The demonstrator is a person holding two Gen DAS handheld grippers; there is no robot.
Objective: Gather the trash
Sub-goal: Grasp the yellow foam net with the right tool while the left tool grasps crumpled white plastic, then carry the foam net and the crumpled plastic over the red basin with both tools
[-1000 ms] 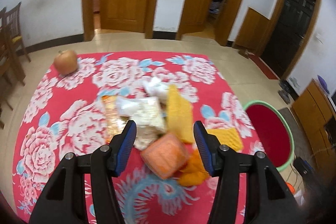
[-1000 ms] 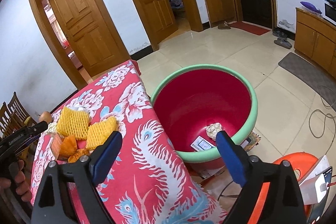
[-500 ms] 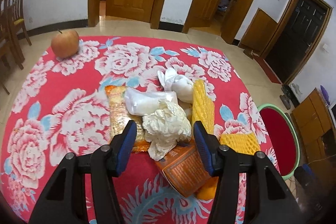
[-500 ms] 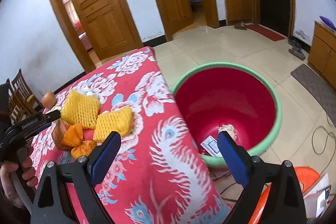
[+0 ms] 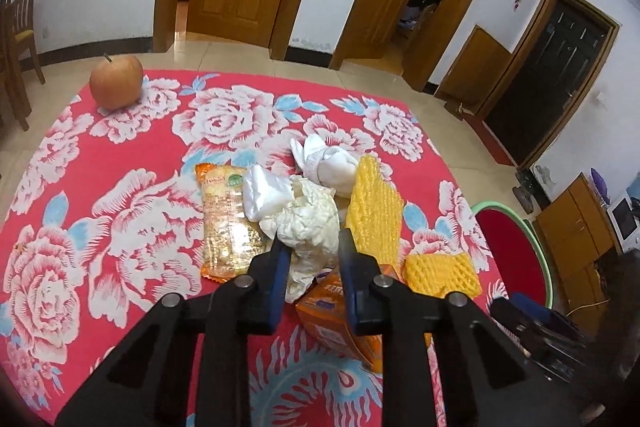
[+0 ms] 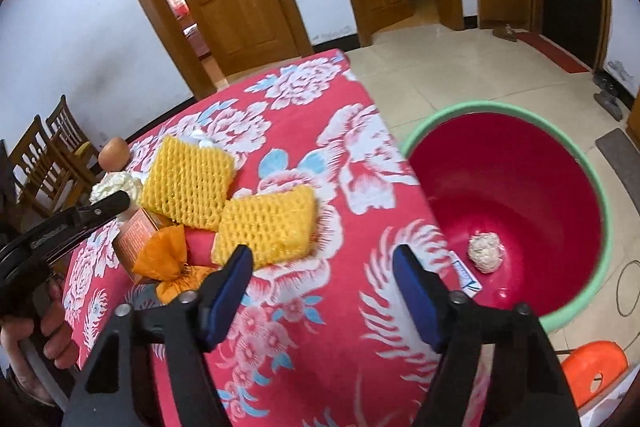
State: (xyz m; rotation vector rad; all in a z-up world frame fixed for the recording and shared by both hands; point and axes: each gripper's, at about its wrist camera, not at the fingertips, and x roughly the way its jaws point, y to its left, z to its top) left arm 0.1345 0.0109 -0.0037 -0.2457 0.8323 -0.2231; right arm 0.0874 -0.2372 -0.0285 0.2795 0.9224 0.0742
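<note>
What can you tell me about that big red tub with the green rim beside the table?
The red tub is a wide, round basin that looks like plastic, glossy red inside with a pale green rim. It stands upright on the tiled floor just past the table edge. Inside lie a crumpled paper ball and a small white printed packet; otherwise its bottom shows bare.

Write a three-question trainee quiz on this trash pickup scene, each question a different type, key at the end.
1. True or false: the left gripper has closed around the crumpled white paper.
2. Multiple choice: the red tub holds A) nothing, B) a paper ball and a small wrapper, C) foam nets.
3. Fill in: the right gripper is ___ and empty.

Key: 1 true; 2 B; 3 open.
</note>
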